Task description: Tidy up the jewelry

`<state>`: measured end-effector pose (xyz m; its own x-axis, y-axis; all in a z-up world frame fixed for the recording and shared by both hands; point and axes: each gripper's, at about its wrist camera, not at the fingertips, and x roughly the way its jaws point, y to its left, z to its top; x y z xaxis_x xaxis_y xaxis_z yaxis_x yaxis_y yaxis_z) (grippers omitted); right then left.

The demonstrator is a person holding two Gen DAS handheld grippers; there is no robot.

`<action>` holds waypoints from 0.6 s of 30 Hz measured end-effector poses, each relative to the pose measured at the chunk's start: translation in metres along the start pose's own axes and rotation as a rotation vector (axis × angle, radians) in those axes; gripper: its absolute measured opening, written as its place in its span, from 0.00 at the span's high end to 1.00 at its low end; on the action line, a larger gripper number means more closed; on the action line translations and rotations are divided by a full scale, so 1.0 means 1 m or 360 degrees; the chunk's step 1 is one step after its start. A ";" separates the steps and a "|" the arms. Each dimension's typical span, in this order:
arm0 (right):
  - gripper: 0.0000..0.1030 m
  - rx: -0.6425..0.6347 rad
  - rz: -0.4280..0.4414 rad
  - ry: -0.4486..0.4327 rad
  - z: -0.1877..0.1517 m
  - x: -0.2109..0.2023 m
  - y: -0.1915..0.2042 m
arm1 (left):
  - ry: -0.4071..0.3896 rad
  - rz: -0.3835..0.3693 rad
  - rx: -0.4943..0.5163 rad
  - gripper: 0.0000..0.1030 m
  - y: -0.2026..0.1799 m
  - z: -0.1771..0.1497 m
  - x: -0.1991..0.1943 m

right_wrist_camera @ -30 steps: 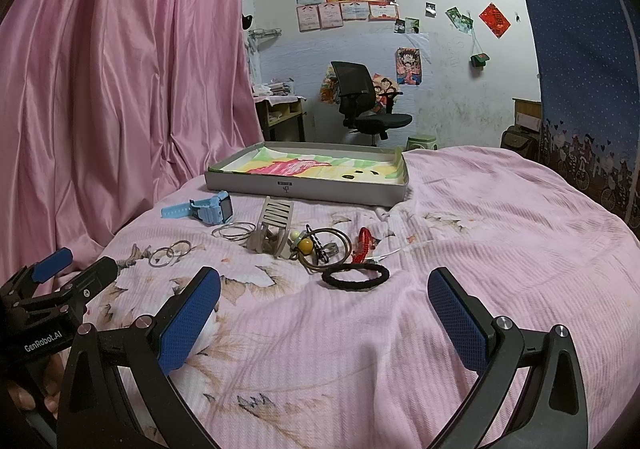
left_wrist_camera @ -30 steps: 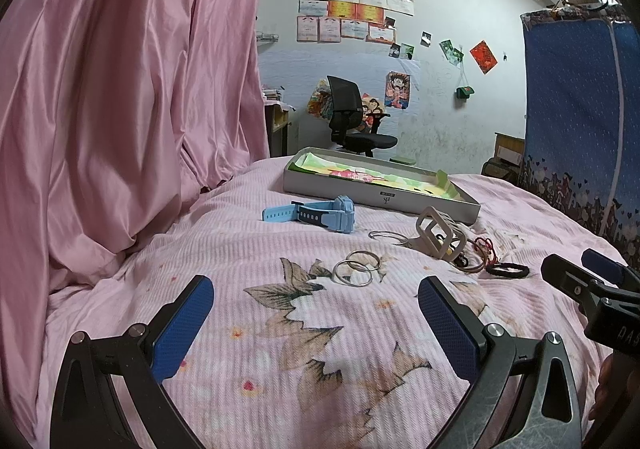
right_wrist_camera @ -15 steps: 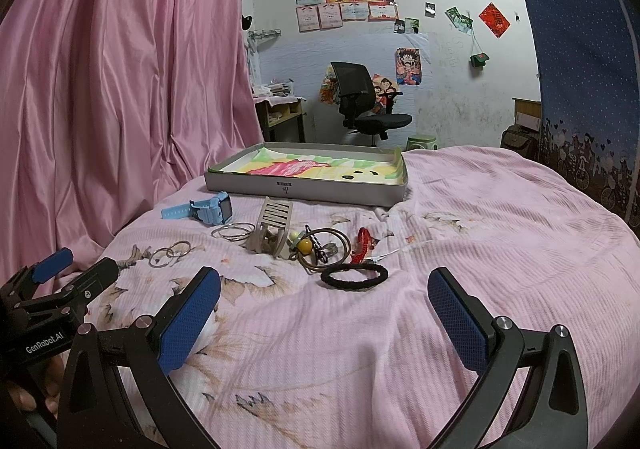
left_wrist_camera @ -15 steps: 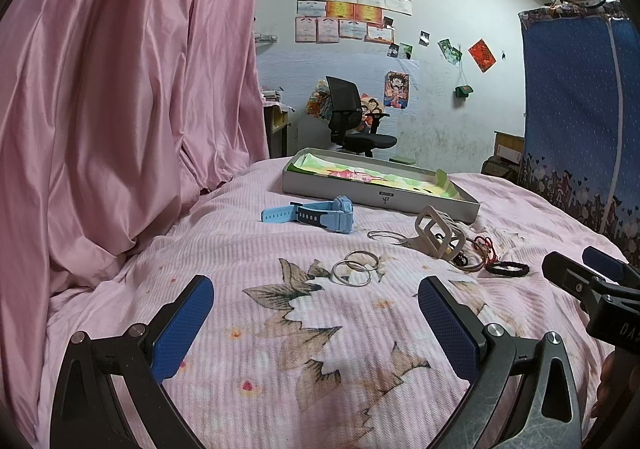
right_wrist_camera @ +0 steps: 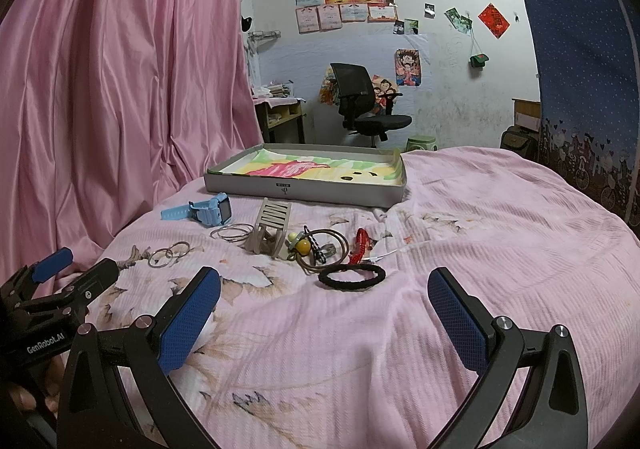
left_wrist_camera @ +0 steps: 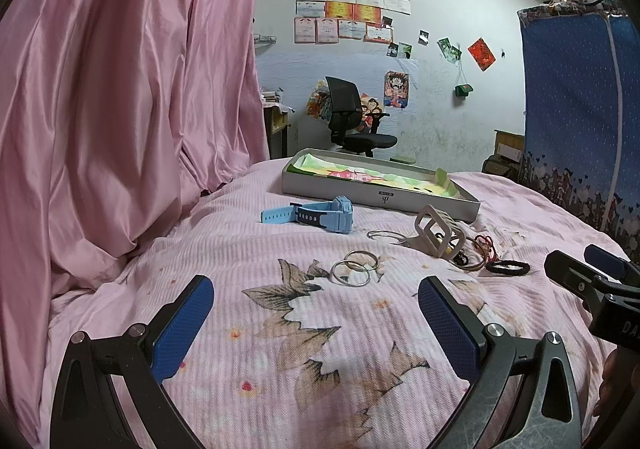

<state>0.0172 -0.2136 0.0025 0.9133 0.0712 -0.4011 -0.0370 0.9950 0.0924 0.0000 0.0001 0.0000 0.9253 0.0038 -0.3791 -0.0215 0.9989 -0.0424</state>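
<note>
On the pink bedspread (right_wrist_camera: 480, 233), everything is laid out within reach of both grippers, which suggests nothing has been sorted yet. The grey tray (right_wrist_camera: 304, 195) sits at the far side, open-topped with a colourful liner and no jewelry that I can see in it; it is probably the destination, set just behind the loose pieces.

The left gripper (left_wrist_camera: 316, 313) and the right gripper (right_wrist_camera: 324, 305) both hover low over the cloth, jaws spread wide and holding nothing, likely readied for a first pick.

The jewelry lies in a loose row in front of the tray: a blue watch (right_wrist_camera: 208, 209) at the left, a beige clip (right_wrist_camera: 270, 229) standing upright beside thin bangles (right_wrist_camera: 234, 231), a tangle of cords and beads (right_wrist_camera: 320, 247), a red bracelet (right_wrist_camera: 362, 245), a black hair tie (right_wrist_camera: 352, 276) nearest the right gripper, and two linked rings (left_wrist_camera: 354, 268) nearest the left.
</note>
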 end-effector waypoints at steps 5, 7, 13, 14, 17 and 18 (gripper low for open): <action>0.01 0.0000 -0.0001 0.0000 -0.001 0.000 -0.001 | -0.0001 -0.0002 0.0000 0.00 0.000 0.000 0.000; 0.01 -0.0006 0.0006 0.0003 -0.001 0.000 -0.001 | 0.0001 -0.0009 -0.0003 0.00 0.000 0.000 0.000; 0.01 -0.0065 0.0039 0.0008 0.002 0.005 -0.006 | 0.0013 -0.0028 0.0000 0.00 0.001 0.006 0.005; 0.01 -0.0075 0.0043 0.0012 0.005 0.011 -0.008 | 0.0008 -0.0028 -0.0004 0.00 -0.001 0.007 0.002; 0.01 -0.0103 0.0059 0.0030 0.010 0.008 -0.012 | 0.0025 -0.0041 -0.0004 0.00 0.000 0.014 0.012; 0.01 -0.0106 0.0070 0.0037 0.012 0.010 -0.013 | 0.0030 -0.0043 0.0010 0.00 -0.006 0.015 0.012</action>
<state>0.0318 -0.2267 0.0085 0.9005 0.1157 -0.4192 -0.1045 0.9933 0.0497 0.0165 -0.0049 0.0094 0.9182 -0.0237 -0.3954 0.0057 0.9989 -0.0468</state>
